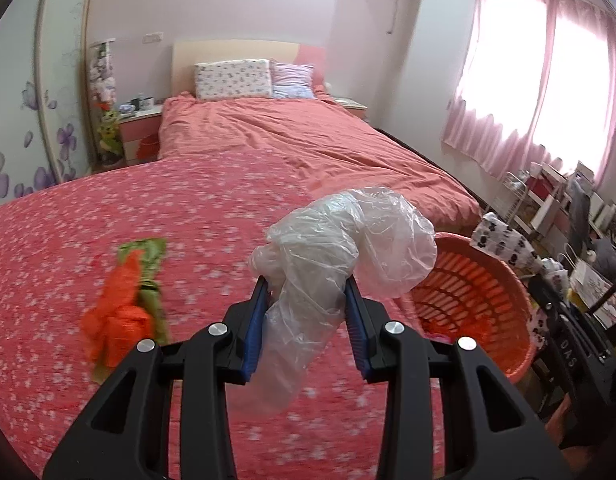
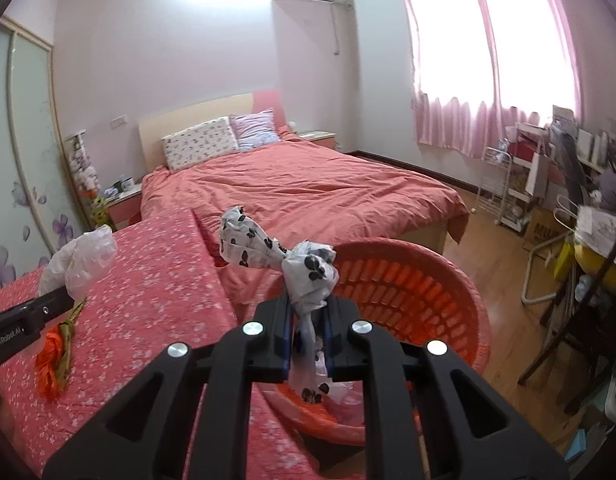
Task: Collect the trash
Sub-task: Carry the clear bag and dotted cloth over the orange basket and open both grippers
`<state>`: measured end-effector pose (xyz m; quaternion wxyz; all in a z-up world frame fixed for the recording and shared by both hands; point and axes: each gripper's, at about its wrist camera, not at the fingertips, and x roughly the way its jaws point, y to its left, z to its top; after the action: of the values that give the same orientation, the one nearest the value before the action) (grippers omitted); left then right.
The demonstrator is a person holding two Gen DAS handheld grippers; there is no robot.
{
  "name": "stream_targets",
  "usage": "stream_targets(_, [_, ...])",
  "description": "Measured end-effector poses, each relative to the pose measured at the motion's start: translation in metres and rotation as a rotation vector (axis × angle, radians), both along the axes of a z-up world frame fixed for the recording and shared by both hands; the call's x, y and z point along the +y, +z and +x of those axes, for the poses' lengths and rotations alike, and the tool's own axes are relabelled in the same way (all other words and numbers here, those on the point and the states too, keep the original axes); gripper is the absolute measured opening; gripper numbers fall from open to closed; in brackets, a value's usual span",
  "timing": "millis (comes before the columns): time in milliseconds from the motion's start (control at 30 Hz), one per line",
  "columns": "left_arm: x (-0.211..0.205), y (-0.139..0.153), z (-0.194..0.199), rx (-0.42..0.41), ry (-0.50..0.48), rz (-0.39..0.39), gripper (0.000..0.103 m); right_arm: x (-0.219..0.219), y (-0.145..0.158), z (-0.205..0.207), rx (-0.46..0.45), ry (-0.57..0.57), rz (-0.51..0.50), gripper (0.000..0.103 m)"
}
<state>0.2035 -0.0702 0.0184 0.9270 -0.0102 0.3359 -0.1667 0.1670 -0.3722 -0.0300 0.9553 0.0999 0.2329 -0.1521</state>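
Observation:
My left gripper (image 1: 306,286) is shut on a crumpled clear plastic bag (image 1: 343,240), held above the floral red cloth (image 1: 148,208), just left of the orange basket (image 1: 487,280). An orange and green wrapper (image 1: 124,312) lies on the cloth to its left. My right gripper (image 2: 308,304) is shut on a white bag with black paw prints (image 2: 268,252), held over the near rim of the orange basket (image 2: 407,280). The right wrist view also shows the left gripper's finger (image 2: 32,312) with the clear bag (image 2: 80,260) at the left, above the wrapper (image 2: 54,356).
A bed with a red cover (image 2: 300,184) stretches behind. A cluttered desk and a chair (image 2: 579,240) stand at the right by the pink curtains (image 2: 487,60). Wooden floor (image 2: 503,272) shows beyond the basket. A nightstand (image 1: 142,128) sits by the headboard.

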Motion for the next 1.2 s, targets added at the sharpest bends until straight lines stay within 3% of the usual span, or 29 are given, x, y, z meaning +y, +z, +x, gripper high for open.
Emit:
stream_targets(767, [-0.109,-0.017,0.003,0.045,-0.205,-0.053,0.037,-0.079,-0.021,-0.016,-0.008,-0.138,0.086,0.014])
stream_targets(1200, [-0.140,-0.030,0.010,0.087,-0.266,-0.059,0.037,-0.105,-0.028,-0.008,-0.015,-0.157,0.137,0.016])
